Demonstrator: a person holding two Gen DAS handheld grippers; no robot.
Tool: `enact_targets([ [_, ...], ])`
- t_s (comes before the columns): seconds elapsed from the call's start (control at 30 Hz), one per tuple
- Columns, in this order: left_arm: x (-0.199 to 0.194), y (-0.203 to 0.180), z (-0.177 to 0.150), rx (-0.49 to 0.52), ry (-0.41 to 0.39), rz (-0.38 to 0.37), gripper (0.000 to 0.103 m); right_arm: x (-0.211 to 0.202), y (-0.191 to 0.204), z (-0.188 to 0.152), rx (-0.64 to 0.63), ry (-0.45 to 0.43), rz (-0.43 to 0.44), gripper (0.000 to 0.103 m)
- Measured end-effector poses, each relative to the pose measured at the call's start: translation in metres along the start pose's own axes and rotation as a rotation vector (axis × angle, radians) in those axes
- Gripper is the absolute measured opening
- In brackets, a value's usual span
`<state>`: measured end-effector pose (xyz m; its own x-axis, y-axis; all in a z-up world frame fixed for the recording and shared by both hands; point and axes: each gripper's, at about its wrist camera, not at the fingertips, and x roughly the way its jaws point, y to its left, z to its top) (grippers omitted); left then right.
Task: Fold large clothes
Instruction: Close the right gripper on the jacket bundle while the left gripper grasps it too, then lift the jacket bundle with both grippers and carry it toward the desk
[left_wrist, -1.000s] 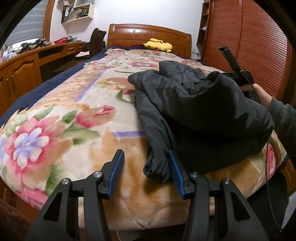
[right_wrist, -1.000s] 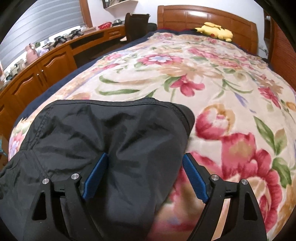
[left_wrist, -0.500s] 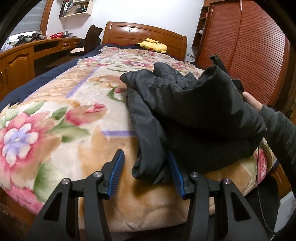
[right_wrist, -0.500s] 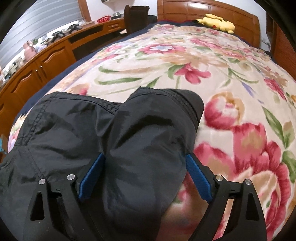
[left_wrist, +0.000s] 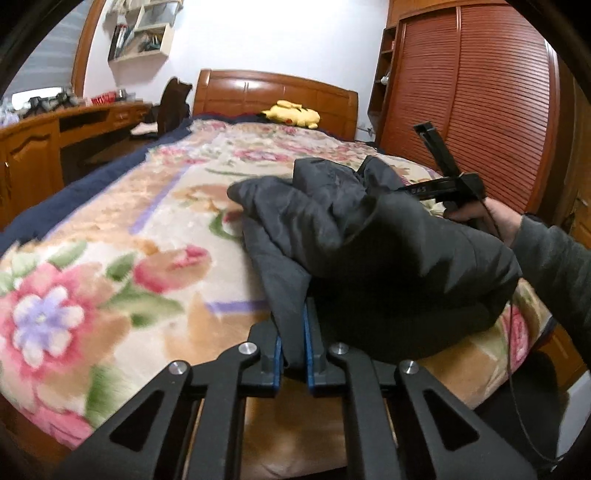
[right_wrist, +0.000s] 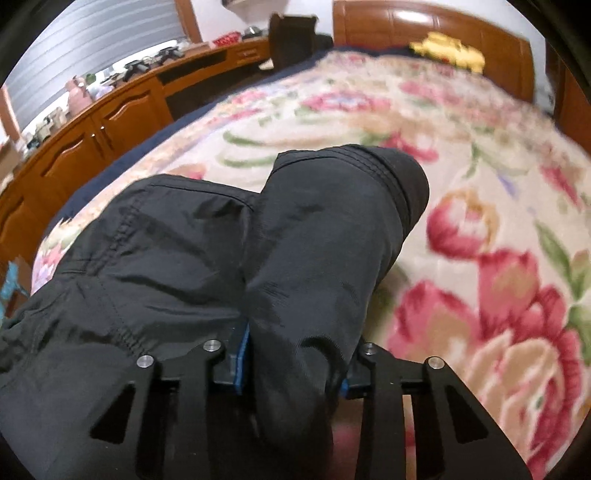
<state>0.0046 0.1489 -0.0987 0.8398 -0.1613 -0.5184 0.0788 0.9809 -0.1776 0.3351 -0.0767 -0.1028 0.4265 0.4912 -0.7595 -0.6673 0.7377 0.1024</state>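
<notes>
Dark jacket (left_wrist: 388, 254) is heaped centre-right of frame on the floral blanket (left_wrist: 110, 266). Its hem is pinched in the nearly closed left gripper (left_wrist: 293, 347); a bunched sleeve is clamped in the right gripper (right_wrist: 295, 365). Grasp step judged done; lifting and spreading flat is called for next.

Both hand-held grippers (left_wrist: 291, 354) (right_wrist: 291, 365) clamped tight

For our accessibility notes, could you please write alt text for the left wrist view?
The left gripper is shut on an edge of a black jacket heaped on a floral bed. At right, a hand holds the right gripper behind the jacket; a yellow plush lies by the headboard.
</notes>
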Motion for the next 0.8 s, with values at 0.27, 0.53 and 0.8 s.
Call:
enact_targets([
  [0.27,-0.031,0.06,0.015,-0.03,-0.096,0.077,0.006,-0.009,0.065,0.021,-0.084,-0.082,-0.037,0.028],
  [0.53,-0.058,0.15,0.02,-0.077,-0.173,0.203,0.006,0.039,0.147,0.067,-0.133,-0.082,-0.007,0.028],
  [0.8,-0.081,0.235,0.018,-0.144,-0.22,0.328,0.005,0.084,0.236,0.11,-0.229,-0.088,0.051,0.028],
])
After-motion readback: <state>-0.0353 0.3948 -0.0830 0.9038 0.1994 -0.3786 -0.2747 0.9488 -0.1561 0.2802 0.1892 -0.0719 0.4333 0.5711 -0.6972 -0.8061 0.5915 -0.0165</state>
